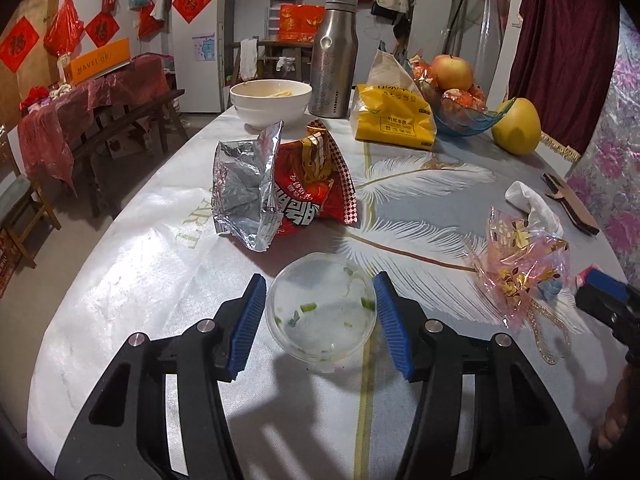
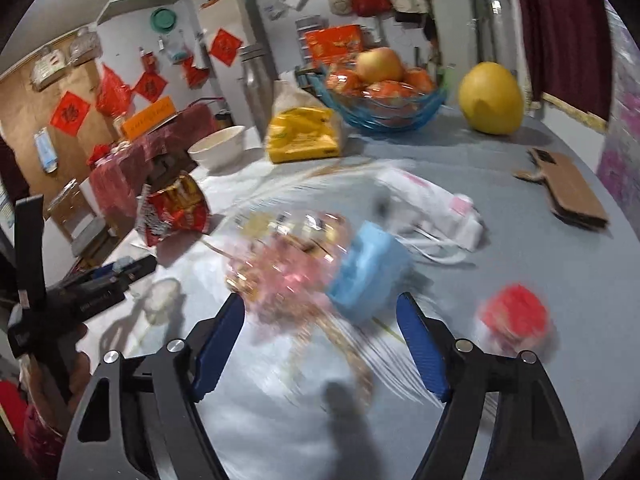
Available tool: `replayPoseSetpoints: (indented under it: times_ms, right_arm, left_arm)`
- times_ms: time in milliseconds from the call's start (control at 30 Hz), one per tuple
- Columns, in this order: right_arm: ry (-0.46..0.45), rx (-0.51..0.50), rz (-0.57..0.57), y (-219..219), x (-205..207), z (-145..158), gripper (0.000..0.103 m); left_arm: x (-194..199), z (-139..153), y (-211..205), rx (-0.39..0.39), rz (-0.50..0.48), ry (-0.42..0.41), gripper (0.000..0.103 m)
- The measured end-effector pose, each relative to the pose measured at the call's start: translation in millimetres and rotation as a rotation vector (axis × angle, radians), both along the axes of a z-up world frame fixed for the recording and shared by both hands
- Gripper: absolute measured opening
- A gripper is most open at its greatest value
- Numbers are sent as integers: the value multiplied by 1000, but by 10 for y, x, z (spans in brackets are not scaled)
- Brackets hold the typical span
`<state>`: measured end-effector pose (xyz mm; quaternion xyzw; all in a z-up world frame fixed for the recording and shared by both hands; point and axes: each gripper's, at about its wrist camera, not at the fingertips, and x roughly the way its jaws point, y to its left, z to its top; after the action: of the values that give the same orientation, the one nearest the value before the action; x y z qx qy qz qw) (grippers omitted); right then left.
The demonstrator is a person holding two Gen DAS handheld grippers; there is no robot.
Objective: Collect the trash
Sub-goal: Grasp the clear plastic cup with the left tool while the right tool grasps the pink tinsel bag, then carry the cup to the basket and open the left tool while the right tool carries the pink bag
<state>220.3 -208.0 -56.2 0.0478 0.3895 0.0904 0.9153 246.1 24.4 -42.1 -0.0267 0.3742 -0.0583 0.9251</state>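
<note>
Judging by how much litter lies on the table [image 1: 132, 264], the collecting is at an early stage: no bin or bag for the trash shows in either view, and nothing is seen gathered anywhere

Going left to right in the left wrist view, the torn silver and red snack wrapper [image 1: 276, 184] lies open and untouched, well ahead of the claws. Next, the left gripper [image 1: 320, 312] has its 2 blue pads set at either side of the clear plastic cup [image 1: 321, 312], about half open and pressing its rim, so this 1 piece looks gripped; whether it is lifted off the cloth cannot be told. Further right sits the crumpled pink cellophane [image 1: 520, 268], with a white tissue [image 1: 532, 204] just behind it and a strip of cardboard [image 1: 572, 204] near the table edge, all loose

In the right wrist view, which is blurred, the right gripper [image 2: 322, 340] stands wide with nothing between its pads, hovering near the cellophane and a light blue packet [image 2: 368, 268] beside it. A red-capped item [image 2: 516, 320] and a white plastic bag [image 2: 432, 208] lie further right

So 1 item is in hand and at least 7 are left. The bowl [image 1: 272, 102], flask [image 1: 332, 56] and fruit bowl [image 1: 464, 116] seem not to be trash
</note>
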Motion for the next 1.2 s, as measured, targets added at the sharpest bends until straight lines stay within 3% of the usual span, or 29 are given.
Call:
replayPoseSetpoints:
  times_ms: [167,233,267,300,367,500,600,633,833,933,1200]
  right_arm:
    - [-62,-127,15,283,140,55,76]
    - [-44,-150,10,331,220,-14,64]
    - [-28,-143,13,327,246,-44,47]
    - [-6,-127,22,313,269,-76,22]
    - [10,-93,28,240,278,-101,7]
    - [-37,-42,19,158,200,-16,6]
    - [-51,-29,27,161,165,3,6]
    - [-53,-30,28,164,154,5,6]
    - [-82,9,33,112,82,68,6]
    - [-104,44,41,90,21,108,6]
    - [-144,103,98,300,-358,290,6]
  left_arm:
    - [1,7,-9,-7,-11,-1,55]
    - [15,-4,-20,-1,-11,7,55]
    - [28,-12,-25,4,-11,15,55]
    - [43,-21,-23,3,-10,23,55]
    - [76,-45,-23,-2,-11,42,56]
    - [187,-143,-58,7,-32,118,58]
    - [204,-159,-76,16,-30,126,57]
    - [197,-153,-71,13,-27,120,52]
    - [-1,8,8,-44,-30,17,51]
    - [-118,37,139,-103,-14,39,51]
    - [-773,328,575,-77,78,-4,51]
